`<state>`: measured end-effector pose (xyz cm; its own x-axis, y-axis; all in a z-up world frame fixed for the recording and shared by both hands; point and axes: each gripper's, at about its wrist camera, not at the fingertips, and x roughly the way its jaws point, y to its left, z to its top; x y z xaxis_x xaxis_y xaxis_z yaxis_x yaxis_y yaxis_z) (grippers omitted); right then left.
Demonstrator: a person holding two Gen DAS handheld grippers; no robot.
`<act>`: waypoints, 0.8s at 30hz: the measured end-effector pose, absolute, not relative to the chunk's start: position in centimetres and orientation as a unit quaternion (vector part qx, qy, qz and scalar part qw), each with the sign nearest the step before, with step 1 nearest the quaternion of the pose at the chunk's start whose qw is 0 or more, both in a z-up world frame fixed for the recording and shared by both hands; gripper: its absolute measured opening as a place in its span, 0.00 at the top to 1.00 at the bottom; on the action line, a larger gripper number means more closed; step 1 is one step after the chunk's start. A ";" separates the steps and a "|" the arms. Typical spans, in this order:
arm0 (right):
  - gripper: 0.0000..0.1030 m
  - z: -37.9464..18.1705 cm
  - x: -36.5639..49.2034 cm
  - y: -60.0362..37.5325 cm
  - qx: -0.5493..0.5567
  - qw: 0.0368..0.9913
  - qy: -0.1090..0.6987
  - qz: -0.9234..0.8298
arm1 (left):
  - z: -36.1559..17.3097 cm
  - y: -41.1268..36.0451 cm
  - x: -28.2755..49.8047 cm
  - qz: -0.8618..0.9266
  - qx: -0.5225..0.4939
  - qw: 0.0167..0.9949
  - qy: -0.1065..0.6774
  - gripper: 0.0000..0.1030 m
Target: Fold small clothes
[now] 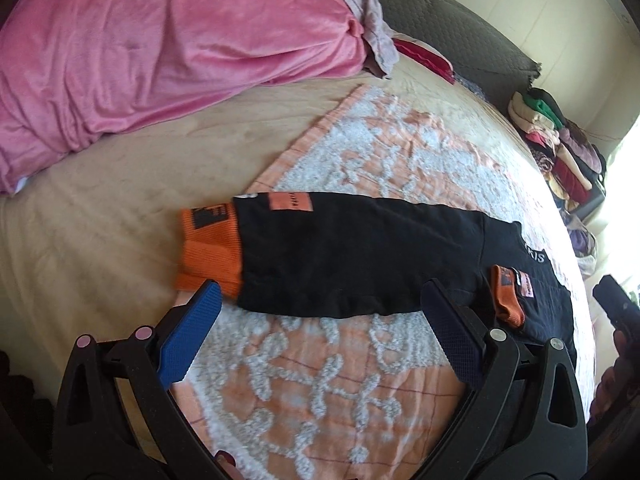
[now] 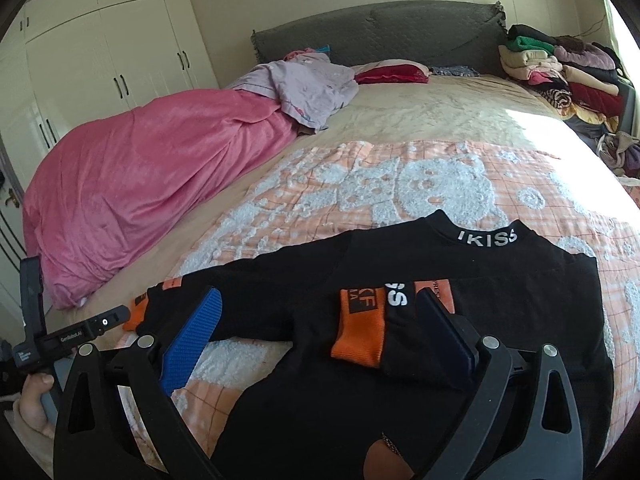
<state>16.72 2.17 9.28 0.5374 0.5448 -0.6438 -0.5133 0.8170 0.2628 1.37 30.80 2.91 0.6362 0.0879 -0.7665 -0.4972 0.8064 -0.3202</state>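
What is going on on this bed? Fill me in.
A person with a handheld gripper in each hand is folding a small black top with orange cuffs, spread on an orange-and-white blanket. One sleeve is already folded across the body; the other sleeve lies stretched out sideways. The left gripper and right gripper are both open, hovering at the garment and gripping nothing.

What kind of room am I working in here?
A bedroom, most likely: the black top lies on a bed with a padded headboard, a white wardrobe and stacked folded clothes beside it.
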 end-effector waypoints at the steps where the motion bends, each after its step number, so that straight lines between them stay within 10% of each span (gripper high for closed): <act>1: 0.06 9.0 16.7 2.5 0.019 0.874 0.378 0.304 | 2.8 31.1 1.2 0.172 -0.265 0.864 0.392 0.09; 24: 0.06 6.7 16.5 2.4 0.033 0.863 0.398 0.309 | -2.2 38.5 -2.0 0.168 -0.478 0.779 0.370 0.18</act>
